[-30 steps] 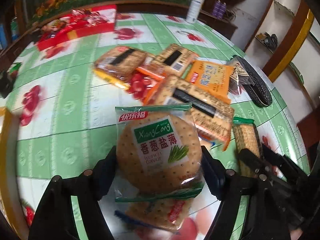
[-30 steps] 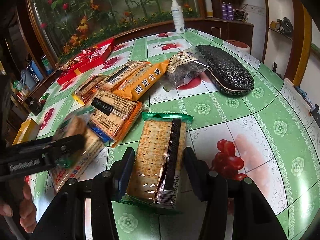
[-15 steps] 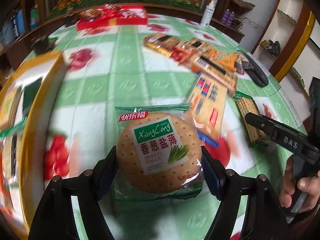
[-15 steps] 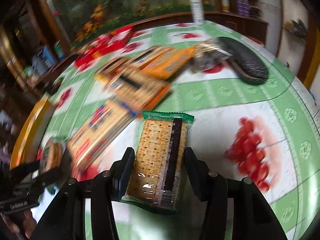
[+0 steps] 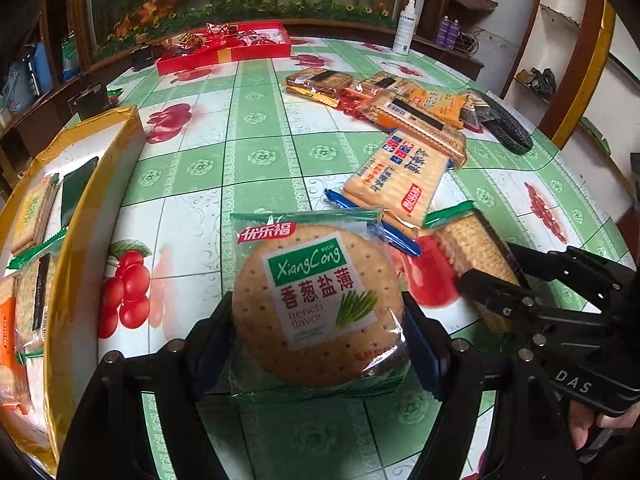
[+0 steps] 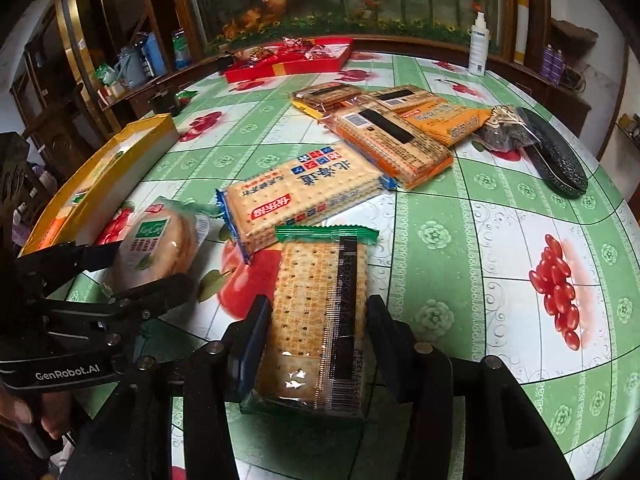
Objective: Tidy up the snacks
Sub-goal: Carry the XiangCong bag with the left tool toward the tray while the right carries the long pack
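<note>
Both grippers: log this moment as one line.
left gripper: shut on round cracker pack | right gripper: shut on square cracker pack | yellow box: left of both

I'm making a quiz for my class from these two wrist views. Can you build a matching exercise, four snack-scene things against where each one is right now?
Things
1. round cracker pack
2. rectangular cracker pack
3. blue-edged cracker pack
4. black case

Places
A. lying flat on the table, near the middle
B. between the left gripper's fingers
C. at the table's far right edge
D. between the right gripper's fingers

Pairs: 1-B, 2-D, 3-A, 4-C
</note>
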Demonstrator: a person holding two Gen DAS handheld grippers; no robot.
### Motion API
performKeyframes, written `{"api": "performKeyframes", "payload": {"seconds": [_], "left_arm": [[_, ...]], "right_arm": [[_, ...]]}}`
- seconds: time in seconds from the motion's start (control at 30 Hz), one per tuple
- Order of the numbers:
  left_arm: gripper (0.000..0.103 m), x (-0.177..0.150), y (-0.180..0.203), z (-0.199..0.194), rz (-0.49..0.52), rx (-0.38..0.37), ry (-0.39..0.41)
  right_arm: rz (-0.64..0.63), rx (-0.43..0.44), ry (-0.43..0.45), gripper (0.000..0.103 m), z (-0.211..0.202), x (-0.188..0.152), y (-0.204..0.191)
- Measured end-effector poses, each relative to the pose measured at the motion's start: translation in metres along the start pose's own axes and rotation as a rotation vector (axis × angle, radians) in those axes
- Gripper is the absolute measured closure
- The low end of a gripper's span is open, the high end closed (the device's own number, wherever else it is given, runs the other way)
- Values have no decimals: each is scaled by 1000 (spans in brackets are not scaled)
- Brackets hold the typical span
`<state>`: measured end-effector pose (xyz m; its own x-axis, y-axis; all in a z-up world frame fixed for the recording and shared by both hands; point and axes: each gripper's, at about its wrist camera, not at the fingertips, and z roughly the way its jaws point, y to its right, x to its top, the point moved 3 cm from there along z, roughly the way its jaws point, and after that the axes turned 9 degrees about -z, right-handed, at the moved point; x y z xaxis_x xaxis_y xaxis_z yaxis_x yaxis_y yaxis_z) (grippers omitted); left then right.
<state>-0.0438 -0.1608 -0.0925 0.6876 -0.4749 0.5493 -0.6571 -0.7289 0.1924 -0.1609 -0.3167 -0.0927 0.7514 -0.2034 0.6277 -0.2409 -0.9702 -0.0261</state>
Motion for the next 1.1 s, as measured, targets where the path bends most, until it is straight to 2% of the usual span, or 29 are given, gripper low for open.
{"api": "performKeyframes", "payload": {"seconds": [0.57,0.67,0.8,0.93,1.1], "left_arm": [[27,-2,5,-10,23,-12,58],[27,-2,4,-13,22,-12,73],[27,-2,3,-20,23,-19,104],[27,-1,-3,-29,16,-28,113],[27,8,-19,-54,-26,-34,159]], "right_arm": [[9,21,57,51,-8,1,-2],[8,2,62,51,-11,1,-3],[26,43,53,51,-13,1,-8],[5,40,77,51,-25,8,-16],[-7,78,96,51,-36,24,-30]]}}
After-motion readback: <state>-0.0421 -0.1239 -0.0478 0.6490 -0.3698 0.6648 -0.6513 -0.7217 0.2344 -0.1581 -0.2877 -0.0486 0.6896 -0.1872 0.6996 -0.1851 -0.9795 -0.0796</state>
